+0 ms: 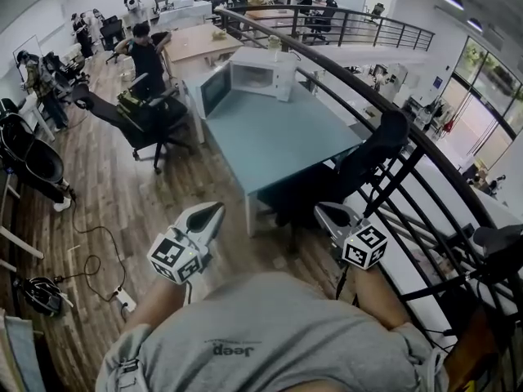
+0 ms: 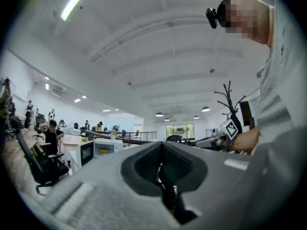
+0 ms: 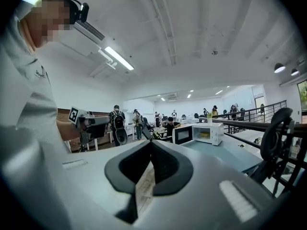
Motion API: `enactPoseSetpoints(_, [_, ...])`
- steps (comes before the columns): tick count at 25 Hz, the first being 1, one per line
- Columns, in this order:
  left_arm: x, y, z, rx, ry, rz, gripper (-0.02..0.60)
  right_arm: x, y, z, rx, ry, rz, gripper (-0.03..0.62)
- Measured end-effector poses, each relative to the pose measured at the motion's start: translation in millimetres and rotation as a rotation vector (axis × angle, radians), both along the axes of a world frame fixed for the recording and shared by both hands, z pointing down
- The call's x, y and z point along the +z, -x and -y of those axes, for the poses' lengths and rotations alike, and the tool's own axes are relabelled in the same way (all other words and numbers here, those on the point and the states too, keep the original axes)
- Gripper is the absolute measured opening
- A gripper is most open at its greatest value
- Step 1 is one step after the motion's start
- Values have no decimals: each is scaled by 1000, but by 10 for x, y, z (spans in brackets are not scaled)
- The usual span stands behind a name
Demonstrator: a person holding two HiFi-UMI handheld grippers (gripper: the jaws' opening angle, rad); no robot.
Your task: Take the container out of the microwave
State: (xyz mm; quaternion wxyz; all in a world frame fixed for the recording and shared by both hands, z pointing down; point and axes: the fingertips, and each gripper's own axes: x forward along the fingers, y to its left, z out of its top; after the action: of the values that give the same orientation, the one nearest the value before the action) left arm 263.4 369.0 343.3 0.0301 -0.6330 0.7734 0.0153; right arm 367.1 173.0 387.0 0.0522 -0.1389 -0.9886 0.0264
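Both pairs of jaws are closed and hold nothing. On our left gripper [image 2: 162,143] the pads meet along a dark seam. On our right gripper [image 3: 151,142] they meet the same way, with only a sliver of wooden floor showing through. Both point roughly level across the room, held close in front of our body.

The container [image 3: 204,134] is well apart from us. It sits inside the white microwave [image 3: 217,127] at the far end of the teal table [image 1: 278,137], and the microwave door [image 3: 183,135] is swung wide open. From the left gripper view the container shows only as a pale yellowish patch in the lit cavity.

The container appears low and wider than it is tall, resting flat on the cavity floor. If so, its long axis would run side to side across the opening, but it is too small here for us to be sure. We cannot make out a lid or a handle.

We judge it to be a light, fairly stiff food box, probably smooth-sided and so a little slippery. We would take hold of the near wall or rim, the part facing the open door, and squeeze gently so it does not buckle. We would draw it straight out and keep it level in case it holds something.
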Motion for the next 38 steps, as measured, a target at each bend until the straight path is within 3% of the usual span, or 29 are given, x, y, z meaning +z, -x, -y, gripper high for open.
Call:
enactPoseSetpoints(9, [106,-253,454,-3,29,-7,23,143,-162,363,-36,16,1,6])
enactPoseSetpoints(19, [268,118,784,41,32,-37,23,314,150,591,-8,32,-26,6])
enactPoseSetpoints(26, [395,939,884,104,12,-65,23,391,815,641,56,21,-46,6])
enactPoseSetpoints(38, [157,3003,972,215,6,-38,23,169,2724,539,143,22,-32,6])
